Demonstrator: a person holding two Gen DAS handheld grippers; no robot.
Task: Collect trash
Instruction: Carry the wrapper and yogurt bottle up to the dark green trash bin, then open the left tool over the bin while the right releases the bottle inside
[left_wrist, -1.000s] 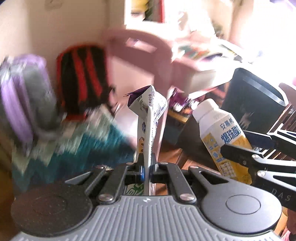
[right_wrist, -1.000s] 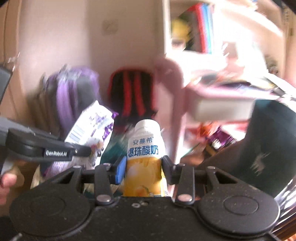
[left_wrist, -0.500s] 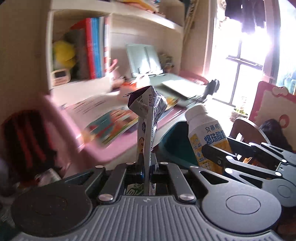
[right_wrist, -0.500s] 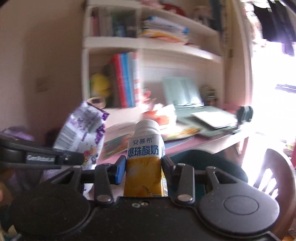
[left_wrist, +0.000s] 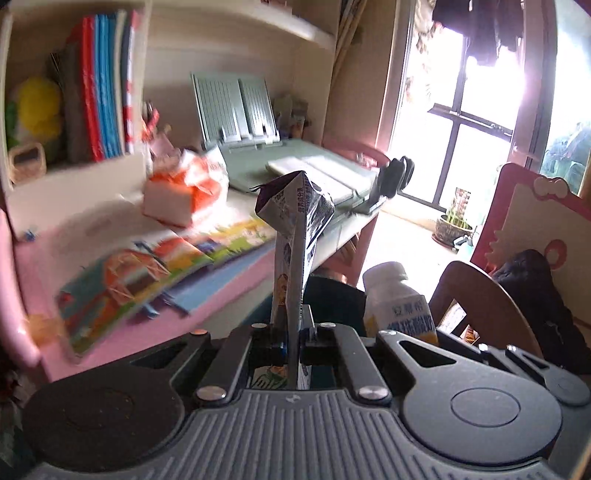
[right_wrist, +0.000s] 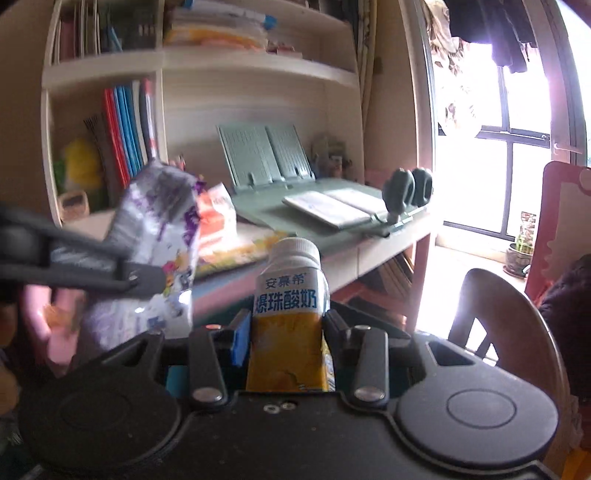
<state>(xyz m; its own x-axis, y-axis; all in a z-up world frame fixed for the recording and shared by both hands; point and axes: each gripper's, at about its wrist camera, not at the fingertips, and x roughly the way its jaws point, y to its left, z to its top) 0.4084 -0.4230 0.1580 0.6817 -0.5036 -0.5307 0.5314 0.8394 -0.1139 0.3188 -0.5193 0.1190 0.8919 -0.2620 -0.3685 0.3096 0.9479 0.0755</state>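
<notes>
- The left gripper (left_wrist: 293, 345) is clamped fully shut on a flattened purple-and-white carton (left_wrist: 295, 229), which stands upright from the pinch with its crumpled top splayed open above the jaws.
- The right gripper (right_wrist: 286, 334) holds a yellow yoghurt-drink bottle (right_wrist: 290, 306) upright, jaws about half open and pressing on its sides; the white cap is on.
- Both items are carried in the air in front of a pink desk (left_wrist: 229, 273), beside each other; from the right wrist, the carton (right_wrist: 155, 236) sits to the left of the bottle.
- A dark bin (left_wrist: 332, 301) stands beyond and below the grippers, under the desk's edge; its contents cannot be seen.
- The shelf (right_wrist: 107, 85) holds upright books; an orange-and-white packet (left_wrist: 192, 184) lies on the desk.
</notes>
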